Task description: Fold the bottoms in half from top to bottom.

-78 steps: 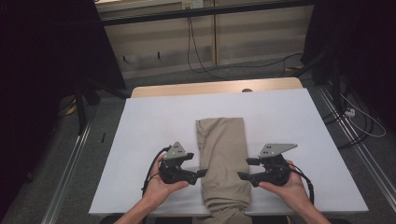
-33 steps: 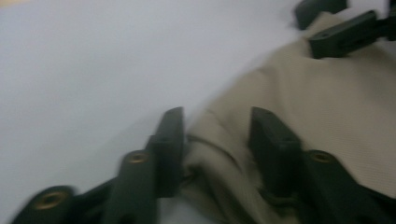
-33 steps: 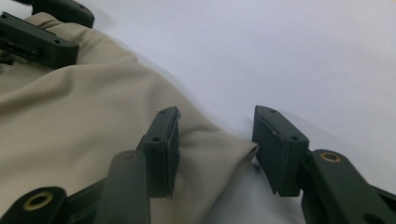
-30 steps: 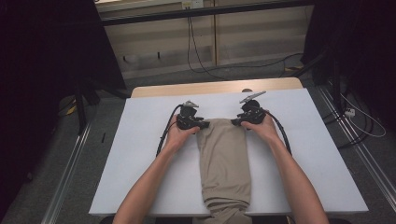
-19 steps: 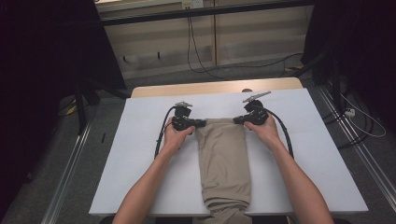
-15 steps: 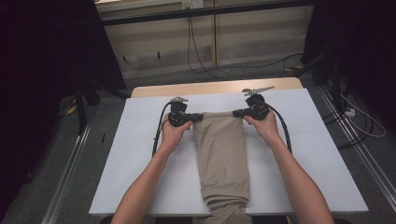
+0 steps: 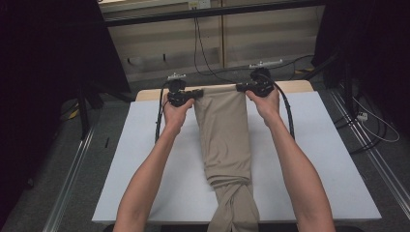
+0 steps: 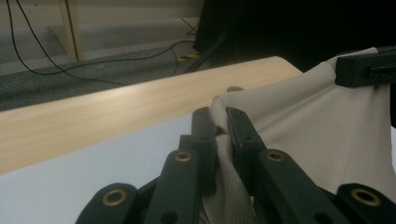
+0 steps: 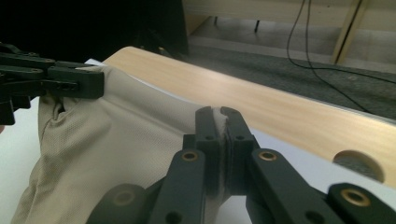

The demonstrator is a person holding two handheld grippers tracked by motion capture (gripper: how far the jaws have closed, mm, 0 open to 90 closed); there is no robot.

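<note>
Beige woven trousers (image 7: 225,140), folded lengthwise into a narrow strip, lie down the middle of the white-covered counter (image 7: 135,164), with their far edge lifted off the surface and stretched level between the two tools. The near end is bunched and twisted where it slips over the counter's front edge, and what hangs below is cut off by the bottom of the high view.

At the far left corner of the cloth, the left hand-held gripper (image 7: 191,94) has its black jaws clamped on a pinch of fabric; its own view shows the cloth squeezed between them (image 8: 219,135). The right hand-held gripper (image 7: 244,87) is clamped on the opposite corner in the same way, with a thin fold caught between its closed jaws (image 9: 223,126). Holding both corners apart and raised probably keeps the edge taut, so the strip can be carried over and folded without sagging or creasing.

Beyond the cloth runs the pale wooden rim of the counter (image 9: 280,116), with a round cut-out (image 9: 357,161) near one end. Farther off lie grey floor and dark cables (image 7: 203,53) against a light panelled wall.

How many layers each jaw pair holds is hard to judge, since the fabric bunches at the pinch. The underside of the lifted section and the dark surroundings at both sides cannot be made out.
</note>
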